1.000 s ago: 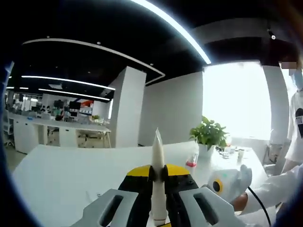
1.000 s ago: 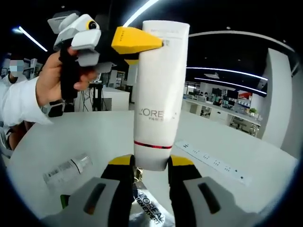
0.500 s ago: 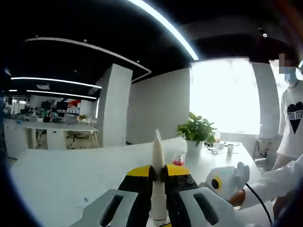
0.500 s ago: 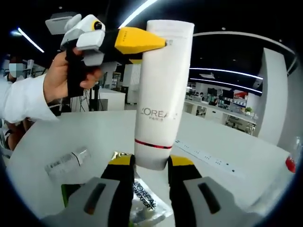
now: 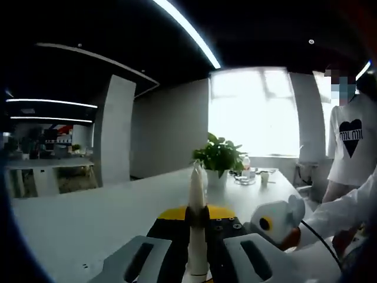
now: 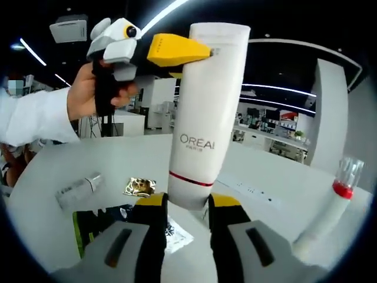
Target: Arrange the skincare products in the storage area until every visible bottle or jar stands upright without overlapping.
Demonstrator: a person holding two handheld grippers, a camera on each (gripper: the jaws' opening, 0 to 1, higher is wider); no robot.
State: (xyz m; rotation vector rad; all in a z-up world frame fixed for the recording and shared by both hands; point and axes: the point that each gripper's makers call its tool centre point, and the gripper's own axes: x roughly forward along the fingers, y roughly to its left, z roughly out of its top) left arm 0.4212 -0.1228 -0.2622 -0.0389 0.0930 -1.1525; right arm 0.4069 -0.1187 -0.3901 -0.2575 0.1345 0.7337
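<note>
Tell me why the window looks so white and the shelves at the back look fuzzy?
In the left gripper view the big bright window is blown out by daylight, so the leafy green potted plant before it looks dark. In the right gripper view the tall white L'Oreal tube is sharp, while the far office shelves are soft and bent by the fisheye lens.
</note>
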